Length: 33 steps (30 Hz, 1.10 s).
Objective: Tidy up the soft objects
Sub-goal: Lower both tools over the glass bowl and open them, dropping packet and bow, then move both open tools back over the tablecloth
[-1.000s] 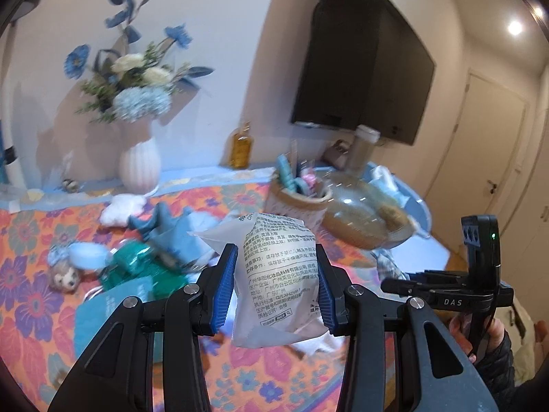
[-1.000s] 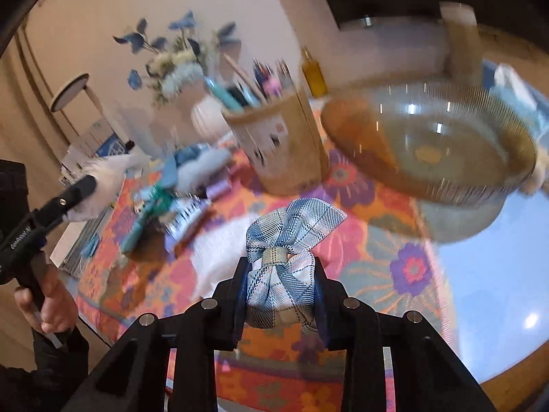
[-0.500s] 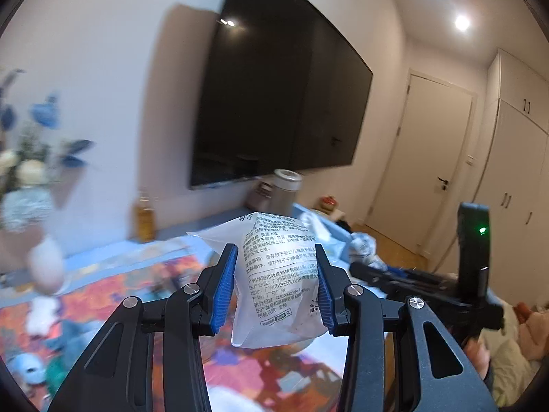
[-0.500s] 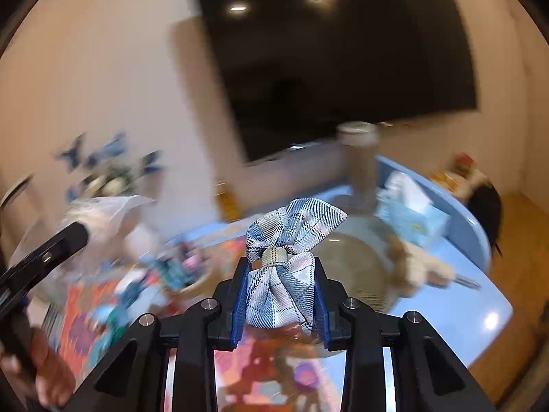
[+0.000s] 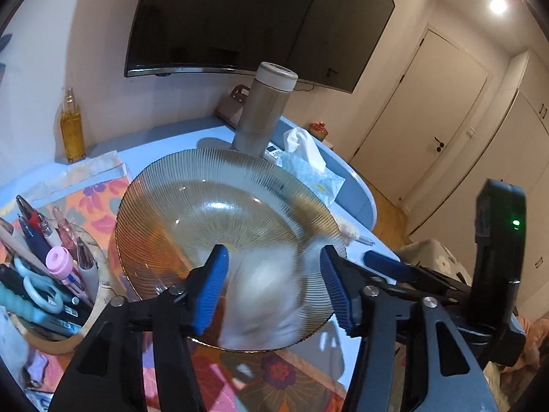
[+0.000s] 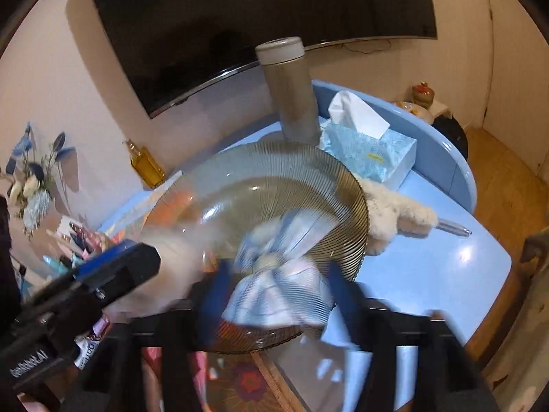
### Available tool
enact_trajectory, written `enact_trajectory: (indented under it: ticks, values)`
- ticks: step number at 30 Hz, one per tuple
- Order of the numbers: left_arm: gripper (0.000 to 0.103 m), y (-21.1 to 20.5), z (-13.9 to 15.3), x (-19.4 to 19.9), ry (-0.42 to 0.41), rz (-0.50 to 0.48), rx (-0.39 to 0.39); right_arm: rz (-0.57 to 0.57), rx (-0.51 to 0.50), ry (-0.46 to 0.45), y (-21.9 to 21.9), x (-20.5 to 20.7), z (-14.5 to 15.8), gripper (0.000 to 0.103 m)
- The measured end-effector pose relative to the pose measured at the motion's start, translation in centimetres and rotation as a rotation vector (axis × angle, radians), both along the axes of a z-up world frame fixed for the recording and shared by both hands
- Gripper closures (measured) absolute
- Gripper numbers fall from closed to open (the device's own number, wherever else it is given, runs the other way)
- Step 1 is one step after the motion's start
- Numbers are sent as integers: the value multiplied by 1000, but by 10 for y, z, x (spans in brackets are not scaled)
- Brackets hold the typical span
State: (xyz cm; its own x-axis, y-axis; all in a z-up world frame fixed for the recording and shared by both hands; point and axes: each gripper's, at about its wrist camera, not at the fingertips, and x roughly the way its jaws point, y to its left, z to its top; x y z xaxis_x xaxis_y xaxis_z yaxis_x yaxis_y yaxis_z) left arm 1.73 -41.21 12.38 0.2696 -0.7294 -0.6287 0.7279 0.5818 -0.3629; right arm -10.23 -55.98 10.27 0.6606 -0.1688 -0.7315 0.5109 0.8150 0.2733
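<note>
Left tool (image 5: 272, 283): blue pads spread wide apart over the near rim of the ribbed glass bowl (image 5: 192, 185); a blurred white packet (image 5: 260, 302) sits loose between them, touching neither pad, inside the bowl's near side.
Right tool (image 6: 274, 295): motion-blurred, pads apart; the plaid cloth bow (image 6: 274, 274) lies between and just ahead of them, draped at the bowl's near rim, free of the pads.
Bowl: stands on the blue counter (image 6: 446, 267), its near edge over a floral cloth (image 5: 274, 377).
Beyond the bowl: a grey flask (image 5: 264, 110) upright, a tissue box (image 6: 370, 151) just right of it.
Right of the bowl: a fluffy cream duster (image 6: 394, 213) touching the rim.
Left of the left tool: a pen holder (image 5: 44, 274) packed with pens and scissors.
Far left, by the wall: a bottle of amber liquid (image 5: 72, 127).
Wall: a dark television (image 5: 247, 17) above the counter.
</note>
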Motion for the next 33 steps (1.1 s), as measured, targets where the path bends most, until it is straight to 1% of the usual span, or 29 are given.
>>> enact_trajectory:
  ticks: [1,2,3,7,10,11,13,19,21,23,25,26,28,30,31,33]
  values:
    - [23,3,2,-3,-5,4,-5,3,-2,-5,0,-2,1,33]
    - [14,8,5,-6,-15,9,-17,6,-1,-10,-1,-5,3,33]
    - [12,12,9,-9,-25,11,-28,4,0,-18,-1,-10,5,33]
    - [11,31,21,-23,-40,-22,-63,6,12,-53,3,-23,11,33]
    - [11,55,33,-39,-87,-7,-71,27,48,-72,11,-29,13,33]
    - [11,69,39,-47,-112,7,-76,42,56,-79,16,-31,14,33]
    - [11,87,48,-55,-138,32,-86,73,56,-89,26,-32,16,33]
    - [11,170,86,-80,-226,156,-132,191,25,-113,81,-34,29,33]
    - [11,202,100,-91,-273,189,-141,236,12,-119,101,-35,33,33]
    - [11,244,115,-103,-325,251,-145,277,5,-128,118,-36,36,32]
    - [11,275,123,-108,-344,326,-133,328,4,-131,140,-34,34,25]
    - [11,297,126,-111,-349,381,-116,346,1,-131,148,-34,31,21]
    - [7,323,123,-115,-353,434,-77,384,-3,-117,166,-31,22,20]
    - [5,351,111,-116,-356,507,-32,419,7,-90,181,-26,9,20]
    - [5,367,97,-115,-342,555,-10,429,15,-73,188,-24,1,20]
    - [5,388,74,-110,-286,595,-12,443,34,-30,199,-17,-17,20]
